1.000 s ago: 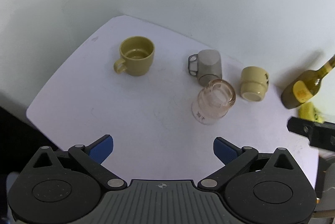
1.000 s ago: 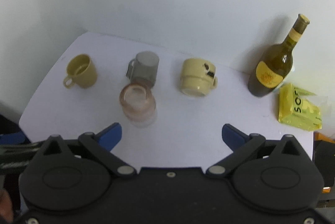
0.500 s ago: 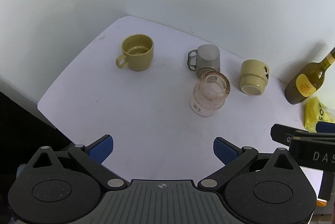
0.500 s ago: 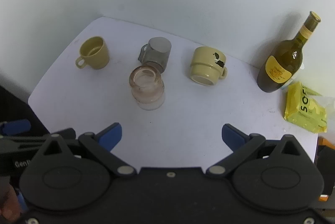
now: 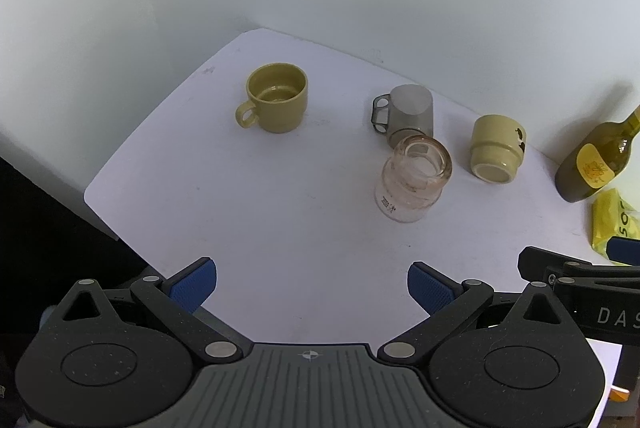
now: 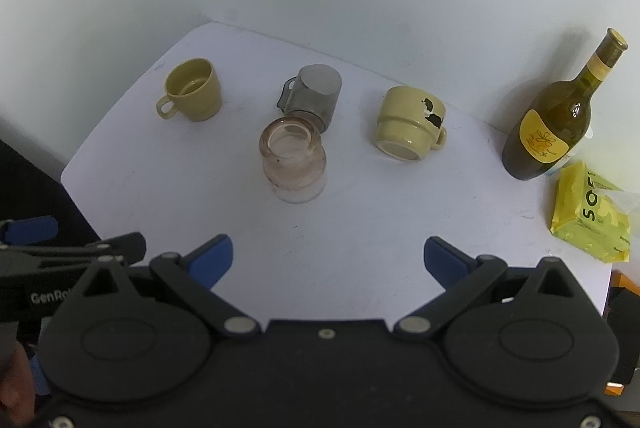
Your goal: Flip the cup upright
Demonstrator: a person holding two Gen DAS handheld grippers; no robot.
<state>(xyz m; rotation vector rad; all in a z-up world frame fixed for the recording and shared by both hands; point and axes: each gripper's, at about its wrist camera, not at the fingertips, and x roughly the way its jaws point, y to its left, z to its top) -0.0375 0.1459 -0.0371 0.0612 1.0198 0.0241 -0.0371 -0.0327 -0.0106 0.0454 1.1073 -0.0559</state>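
Note:
An olive mug stands upright at the table's far left. A grey translucent cup stands upside down in the middle. A clear pinkish glass stands just in front of it, upside down with its base up. A cream mug stands upside down to the right. My left gripper is open and empty above the table's front edge. My right gripper is open and empty, well short of the cups.
An olive wine bottle stands at the back right by the wall. A yellow packet lies in front of it. The white table ends at a dark drop on the left and front.
Both grippers have pulled back and risen, so the cups look smaller and farther. Each gripper now shows at the other view's edge. No cup has moved.

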